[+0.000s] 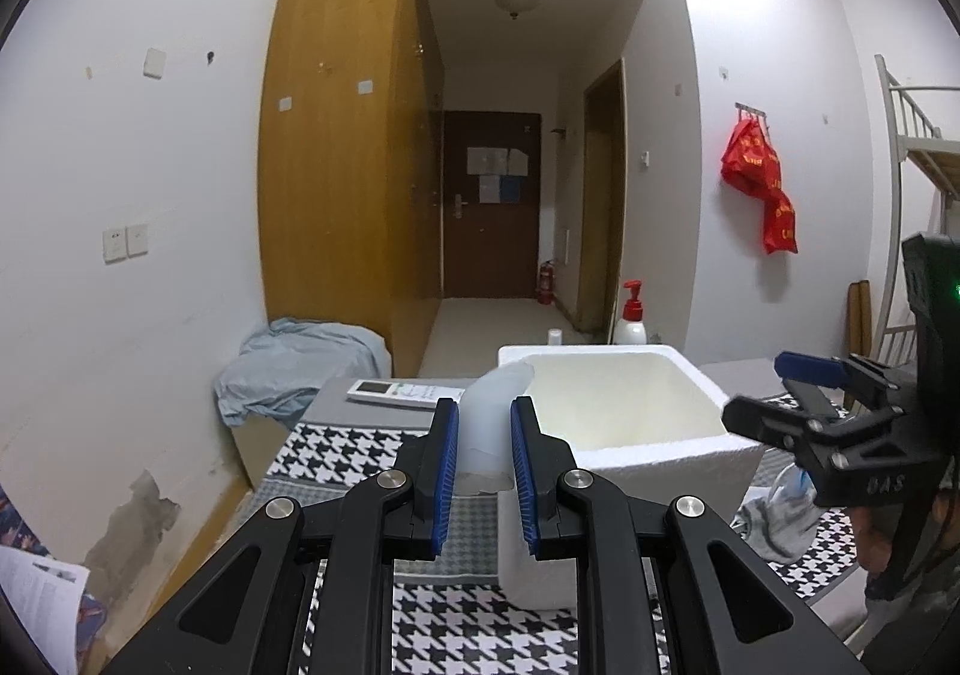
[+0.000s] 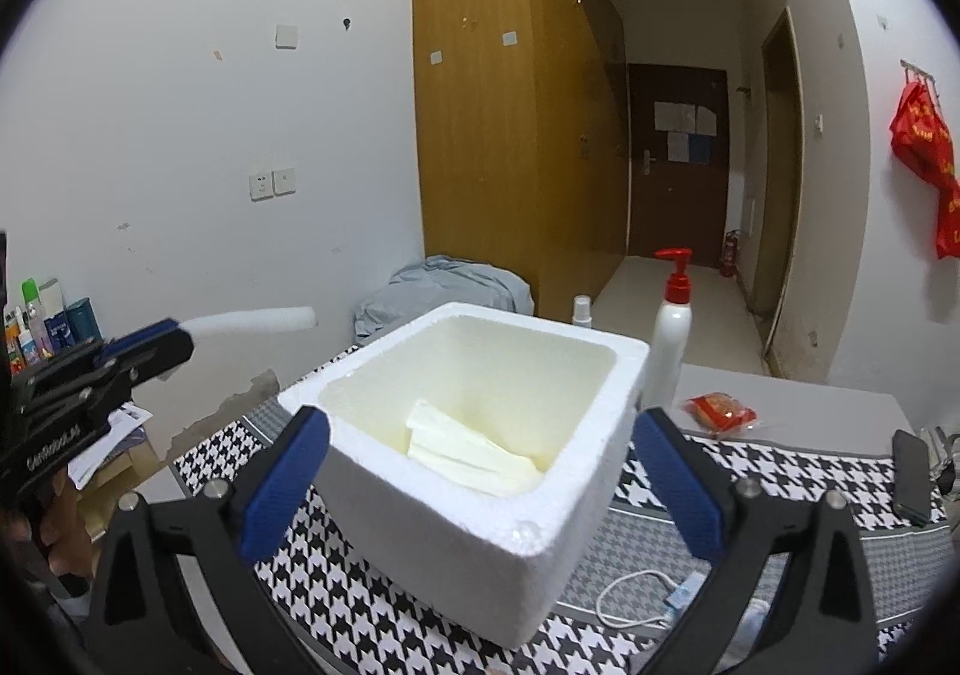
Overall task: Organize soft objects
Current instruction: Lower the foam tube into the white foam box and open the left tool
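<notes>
A white foam sheet (image 1: 489, 423), soft and translucent, is pinched between the blue pads of the left gripper (image 1: 485, 471), held up just left of the foam box (image 1: 630, 423) and above the houndstooth cloth (image 1: 336, 450). In the right wrist view the same sheet (image 2: 252, 322) sticks out past the left gripper (image 2: 174, 339) as a pale roll, off to the left of the box (image 2: 480, 471). The right gripper (image 2: 480, 471) is spread wide, its fingers straddling the box's near wall; folded white foam pieces (image 2: 468, 447) lie inside. Beyond the box stand a red-pump bottle (image 2: 672, 327) and a small spray bottle (image 2: 581, 312). A red snack packet (image 2: 720, 411) and a dark phone (image 2: 911, 474) lie to the right. A wooden wardrobe (image 2: 504, 123) and a dark door (image 2: 678, 165) stand further off.
</notes>
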The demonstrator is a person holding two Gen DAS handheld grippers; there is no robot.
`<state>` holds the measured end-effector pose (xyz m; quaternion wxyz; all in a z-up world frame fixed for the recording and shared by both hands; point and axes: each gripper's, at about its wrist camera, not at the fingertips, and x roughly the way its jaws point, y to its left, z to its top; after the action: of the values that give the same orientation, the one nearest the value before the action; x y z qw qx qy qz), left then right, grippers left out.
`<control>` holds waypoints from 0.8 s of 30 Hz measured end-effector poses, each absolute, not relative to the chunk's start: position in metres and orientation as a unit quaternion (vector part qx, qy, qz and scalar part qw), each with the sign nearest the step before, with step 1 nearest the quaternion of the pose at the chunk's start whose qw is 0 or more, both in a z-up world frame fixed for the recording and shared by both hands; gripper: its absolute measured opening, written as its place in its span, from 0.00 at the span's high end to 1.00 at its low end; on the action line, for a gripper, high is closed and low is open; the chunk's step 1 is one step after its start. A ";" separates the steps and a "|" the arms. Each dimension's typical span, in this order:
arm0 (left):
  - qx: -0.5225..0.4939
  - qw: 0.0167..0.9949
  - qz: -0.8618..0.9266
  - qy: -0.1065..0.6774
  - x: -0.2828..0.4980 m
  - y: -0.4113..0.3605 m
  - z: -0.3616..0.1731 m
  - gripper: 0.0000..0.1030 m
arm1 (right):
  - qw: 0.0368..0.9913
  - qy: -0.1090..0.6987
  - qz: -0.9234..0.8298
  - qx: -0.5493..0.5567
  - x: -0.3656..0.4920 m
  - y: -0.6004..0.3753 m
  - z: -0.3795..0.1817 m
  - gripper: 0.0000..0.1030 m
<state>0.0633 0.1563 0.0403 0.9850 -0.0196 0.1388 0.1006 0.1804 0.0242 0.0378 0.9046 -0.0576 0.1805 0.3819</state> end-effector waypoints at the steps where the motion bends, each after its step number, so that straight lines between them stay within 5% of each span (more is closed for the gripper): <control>1: -0.019 0.986 0.097 0.138 0.063 0.157 0.041 0.81 | 0.905 0.179 0.380 -0.059 0.179 0.022 0.037 0.00; 24: 0.002 0.990 0.012 0.143 0.113 0.123 0.056 0.81 | 0.927 0.190 0.320 -0.048 0.168 -0.036 0.021 0.00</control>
<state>0.1131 0.1227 0.0562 0.9897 0.0018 0.1426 0.0121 0.1683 -0.0362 0.0215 0.9269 -0.0476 0.1901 0.3202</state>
